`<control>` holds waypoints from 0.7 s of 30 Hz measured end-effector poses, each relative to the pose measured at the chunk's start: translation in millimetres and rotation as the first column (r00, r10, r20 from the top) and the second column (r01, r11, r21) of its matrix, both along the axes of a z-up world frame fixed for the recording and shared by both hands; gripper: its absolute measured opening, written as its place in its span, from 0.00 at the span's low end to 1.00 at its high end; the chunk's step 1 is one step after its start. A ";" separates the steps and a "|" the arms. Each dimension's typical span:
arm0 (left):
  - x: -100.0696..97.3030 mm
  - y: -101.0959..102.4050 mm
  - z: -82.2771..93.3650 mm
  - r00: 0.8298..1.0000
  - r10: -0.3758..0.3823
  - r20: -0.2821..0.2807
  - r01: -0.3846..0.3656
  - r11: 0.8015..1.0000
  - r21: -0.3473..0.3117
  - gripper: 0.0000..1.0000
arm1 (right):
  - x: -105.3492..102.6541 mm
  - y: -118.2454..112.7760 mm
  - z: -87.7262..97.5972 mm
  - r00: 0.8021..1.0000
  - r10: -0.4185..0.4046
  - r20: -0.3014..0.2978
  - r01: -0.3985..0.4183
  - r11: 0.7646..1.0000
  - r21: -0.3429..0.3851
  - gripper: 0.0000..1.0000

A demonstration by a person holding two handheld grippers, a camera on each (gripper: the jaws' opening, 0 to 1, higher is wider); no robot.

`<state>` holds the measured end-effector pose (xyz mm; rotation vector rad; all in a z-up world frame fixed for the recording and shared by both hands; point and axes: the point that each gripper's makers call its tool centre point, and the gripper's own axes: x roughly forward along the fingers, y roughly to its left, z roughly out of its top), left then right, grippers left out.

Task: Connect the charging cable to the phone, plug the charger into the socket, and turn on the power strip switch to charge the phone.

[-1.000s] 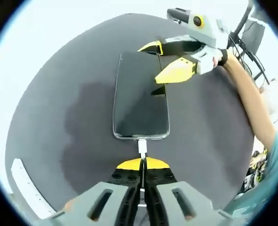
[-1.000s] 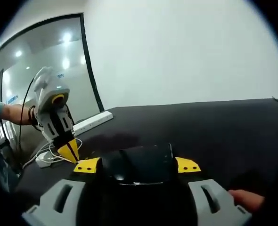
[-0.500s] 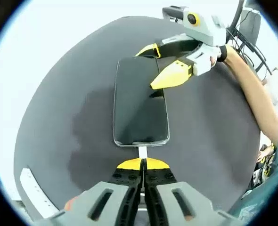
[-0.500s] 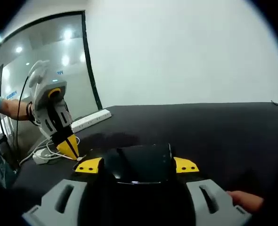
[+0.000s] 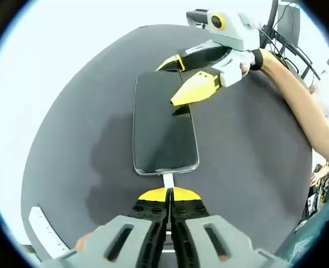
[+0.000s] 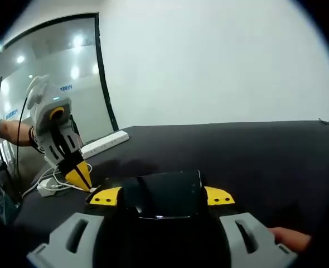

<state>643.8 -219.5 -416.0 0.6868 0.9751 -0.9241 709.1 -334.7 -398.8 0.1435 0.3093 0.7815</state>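
A black phone (image 5: 164, 125) lies flat on the dark round table (image 5: 69, 139). My left gripper (image 5: 168, 192) is shut on the white cable connector (image 5: 168, 180), which meets the phone's near end. My right gripper (image 5: 173, 84) comes in from the upper right and stands open at the phone's far end, one yellow finger beyond the end and the other over the screen. In the right gripper view the phone (image 6: 161, 192) lies between my right gripper's (image 6: 162, 196) yellow tips. The left gripper (image 6: 81, 176) is at its left end.
A white power strip (image 6: 103, 144) lies at the table's far left edge, also seen as a power strip (image 5: 44, 237) at the lower left. A white charger (image 6: 44, 188) with looped cable lies beyond the left gripper. A person's arm (image 5: 295, 106) reaches in from the right.
My left gripper has closed in on the phone, and less of the connector shows between its tips and the phone's end. The right gripper has held its place at the far end.
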 end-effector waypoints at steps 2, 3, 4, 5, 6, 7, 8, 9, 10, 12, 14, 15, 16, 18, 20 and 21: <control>8.6 -5.1 3.1 1.000 -0.007 0.021 0.008 1.000 -0.016 0.00 | 0.6 -0.5 0.4 1.000 -0.001 -0.006 0.001 1.000 0.007 0.54; 8.0 -3.7 6.1 1.000 -0.016 0.018 0.016 1.000 -0.007 0.00 | 1.5 -1.3 -0.2 1.000 -0.002 -0.005 0.002 1.000 0.003 0.54; 3.1 -3.7 6.1 0.999 -0.026 0.029 0.026 1.000 -0.003 0.00 | 1.3 -1.2 -0.6 1.000 0.002 0.000 -0.002 1.000 -0.004 0.53; 1.6 -3.4 7.8 0.999 -0.028 0.029 0.028 1.000 -0.002 0.00 | 1.0 -0.3 -1.1 1.000 0.000 0.003 0.000 1.000 -0.008 0.53; 1.3 -2.9 9.4 0.999 -0.032 0.030 0.032 0.999 0.000 0.00 | 0.4 0.1 -1.4 1.000 0.002 0.005 -0.002 1.000 -0.012 0.54; 1.1 -4.5 9.2 0.999 -0.038 0.035 0.037 0.999 0.006 0.00 | 0.4 0.3 -1.3 1.000 0.003 0.006 -0.003 1.000 -0.013 0.53; -0.6 -4.1 9.5 0.999 -0.038 0.036 0.038 0.999 0.009 0.00 | 0.9 0.1 -1.5 1.000 0.000 0.008 0.001 1.000 -0.016 0.53; -8.3 -2.3 8.3 0.998 -0.041 0.039 0.041 0.999 0.009 0.00 | 1.3 0.0 -1.5 1.000 -0.001 0.009 0.002 1.000 -0.015 0.53; -9.3 -1.0 9.3 0.998 -0.043 0.039 0.042 0.999 0.004 0.00 | 1.7 -1.1 -1.5 1.000 -0.007 0.009 0.008 1.000 -0.016 0.51; -11.6 -1.2 8.7 0.999 -0.018 0.030 0.020 0.999 -0.051 0.00 | 4.9 -2.8 -4.0 0.999 -0.011 0.047 0.014 0.998 -0.059 0.48; -11.2 -1.3 7.6 0.999 0.019 0.035 -0.014 0.990 -0.138 0.01 | 3.7 -2.2 -4.0 0.998 0.005 0.055 -0.002 0.998 -0.064 0.49; -10.1 3.6 7.1 0.998 0.041 0.041 -0.034 0.989 -0.144 0.06 | 4.1 -3.0 -3.9 0.998 0.008 0.056 -0.004 0.998 -0.066 0.49; -9.3 9.6 4.0 0.998 0.038 0.044 -0.032 0.992 -0.125 0.11 | 4.6 -5.5 -3.3 0.999 0.005 0.052 -0.001 0.998 -0.063 0.49; -12.8 19.3 7.5 0.999 0.047 0.007 -0.045 0.989 -0.144 0.19 | 8.3 -13.1 -0.2 0.999 -0.013 0.044 0.015 0.999 -0.047 0.49; -18.0 27.3 15.1 0.996 0.081 -0.022 -0.083 0.979 -0.186 0.22 | 12.5 -18.9 5.3 0.998 -0.033 0.057 0.035 0.999 -0.031 0.49; -18.4 28.5 19.5 0.996 0.086 -0.038 -0.092 0.973 -0.211 0.23 | 14.0 -21.3 9.7 0.997 -0.042 0.066 0.043 0.999 -0.014 0.49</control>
